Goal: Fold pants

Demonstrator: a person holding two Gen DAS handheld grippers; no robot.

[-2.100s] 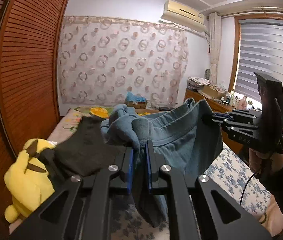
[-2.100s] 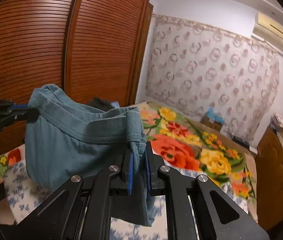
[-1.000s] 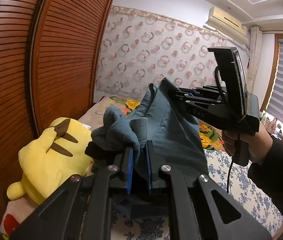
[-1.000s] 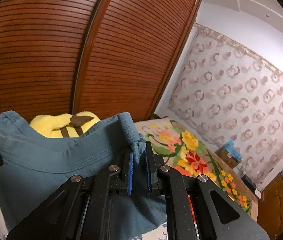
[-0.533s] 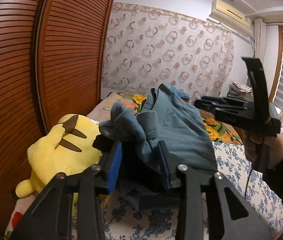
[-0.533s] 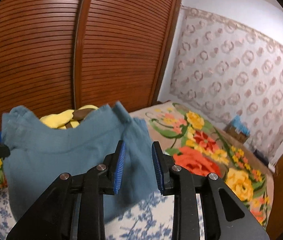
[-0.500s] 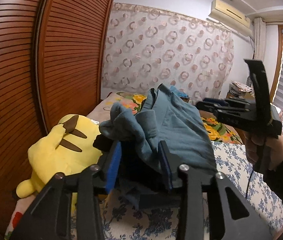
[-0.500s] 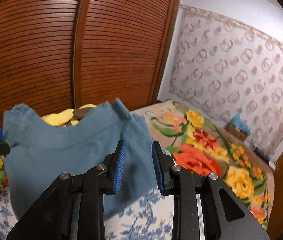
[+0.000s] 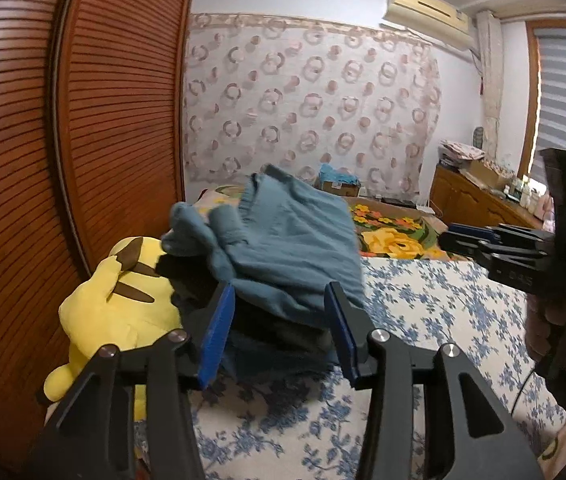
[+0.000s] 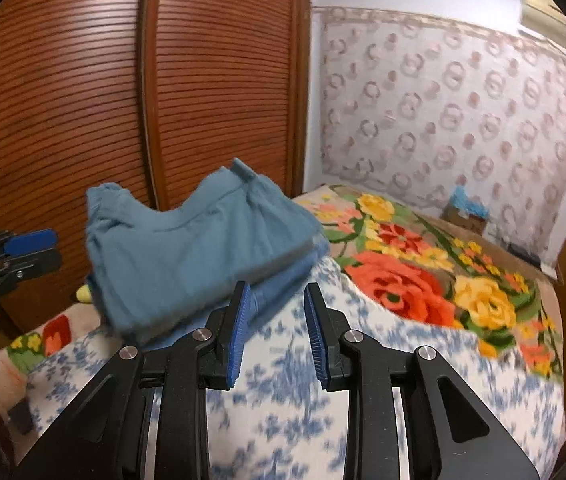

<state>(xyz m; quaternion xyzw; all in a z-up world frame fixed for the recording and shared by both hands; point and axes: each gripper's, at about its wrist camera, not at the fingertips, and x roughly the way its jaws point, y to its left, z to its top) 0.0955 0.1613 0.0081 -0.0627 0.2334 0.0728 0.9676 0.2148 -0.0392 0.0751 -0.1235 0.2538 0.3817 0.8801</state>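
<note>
1. Nearest me, my left gripper (image 9: pixel 279 328) has its jaws opening, and nothing is pinched between the blue pads; the cloth lies just beyond the tips, not pressed by either pad.
2. My right gripper (image 10: pixel 277 330) is let go too, jaws standing apart over the blue-flowered bed sheet (image 10: pixel 283 392), with the pile just past its left pad.
3. Just ahead, the blue pants (image 9: pixel 283 248) lie in a folded heap on a stack of dark folded clothes (image 9: pixel 279 328) on the bed. The waistband end stands up a little and the top layer looks rumpled rather than flat.
4. I judge the fold and the placing done; what may be left is smoothing the top, or nothing.
5. Beside the stack, against the wooden wardrobe doors (image 9: pixel 83 120), sits a yellow plush toy (image 9: pixel 119 300), touching the dark clothes.
6. Further off, the flowered blanket (image 10: pixel 423 280) covers the far bed.
</note>
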